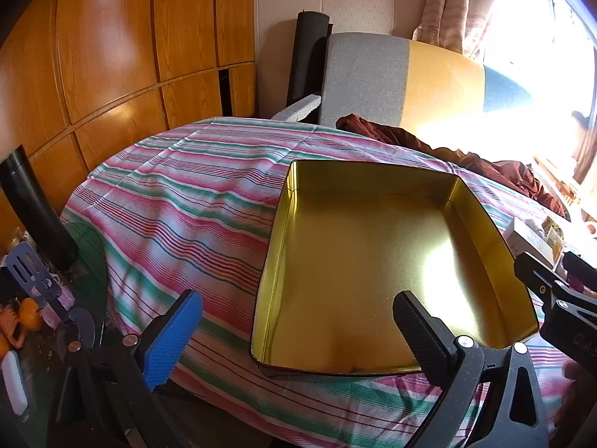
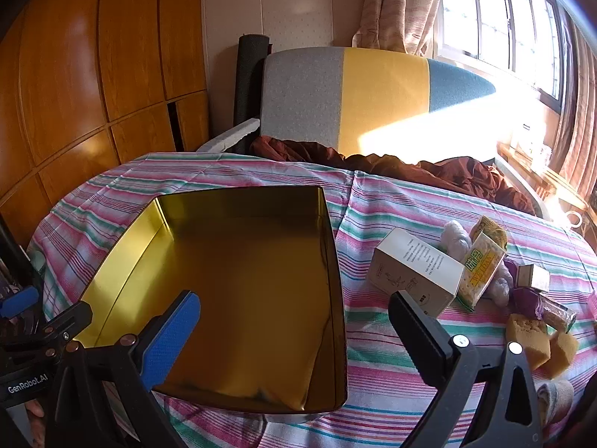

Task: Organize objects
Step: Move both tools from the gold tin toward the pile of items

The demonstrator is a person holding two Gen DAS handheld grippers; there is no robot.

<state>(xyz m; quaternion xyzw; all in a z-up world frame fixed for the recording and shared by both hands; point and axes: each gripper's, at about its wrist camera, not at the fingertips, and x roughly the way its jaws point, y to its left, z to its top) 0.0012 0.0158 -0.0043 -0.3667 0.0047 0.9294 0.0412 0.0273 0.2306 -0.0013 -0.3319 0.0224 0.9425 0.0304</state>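
Both claws gape above gold tin (image 2: 238, 298), striped cloth (image 1: 179, 201) around.

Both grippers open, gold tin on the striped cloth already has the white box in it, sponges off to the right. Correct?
One thing is off: the gold tin is empty. The white box lies on the striped cloth to the tin's right, as the right wrist view shows. The rest holds: left gripper and right gripper are open, and the sponges are off to the right.

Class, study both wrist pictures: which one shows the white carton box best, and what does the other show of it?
The right wrist view: the white carton box lies whole on the striped cloth, printed side up, right of the gold tin. The left wrist view catches only a sliver at its right edge.
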